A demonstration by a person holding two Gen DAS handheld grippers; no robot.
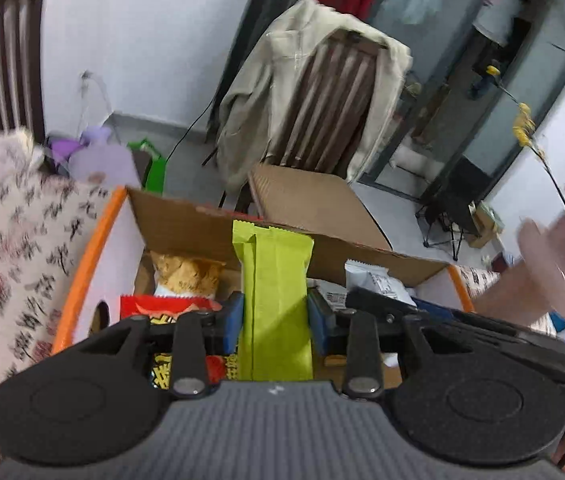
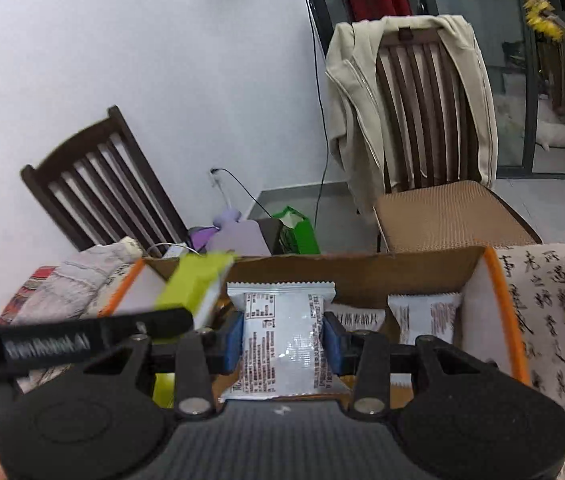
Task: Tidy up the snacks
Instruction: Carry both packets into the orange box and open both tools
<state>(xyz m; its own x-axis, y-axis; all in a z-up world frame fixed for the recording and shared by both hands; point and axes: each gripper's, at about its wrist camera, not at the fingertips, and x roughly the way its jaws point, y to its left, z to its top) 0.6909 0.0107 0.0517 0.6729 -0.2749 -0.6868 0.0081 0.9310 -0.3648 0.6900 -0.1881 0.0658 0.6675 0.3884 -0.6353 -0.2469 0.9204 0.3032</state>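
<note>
Inside the cardboard box [image 1: 186, 220] lie snack packets; left gripper [image 1: 275, 316] clamps a green packet [image 1: 274, 280], right gripper [image 2: 282, 340] a white one [image 2: 282, 340].

Packets [image 1: 186, 280] crowd the cardboard box [image 2: 362, 272], and both grippers hang close together above it.

A box [image 2: 362, 276] sits on a cloth-covered worktop [image 2: 554, 320]. The left gripper [image 1: 275, 316] holds a bar [image 1: 274, 300] upright above the box's left part, where two packets [image 1: 186, 276] lie. The right gripper [image 2: 282, 344] holds a pouch [image 2: 282, 340] above the box's right part, with another pouch [image 2: 426, 316] lying just to its right. A chair [image 2: 434, 120] draped with a jacket [image 2: 358, 112] stands behind the box.
</note>
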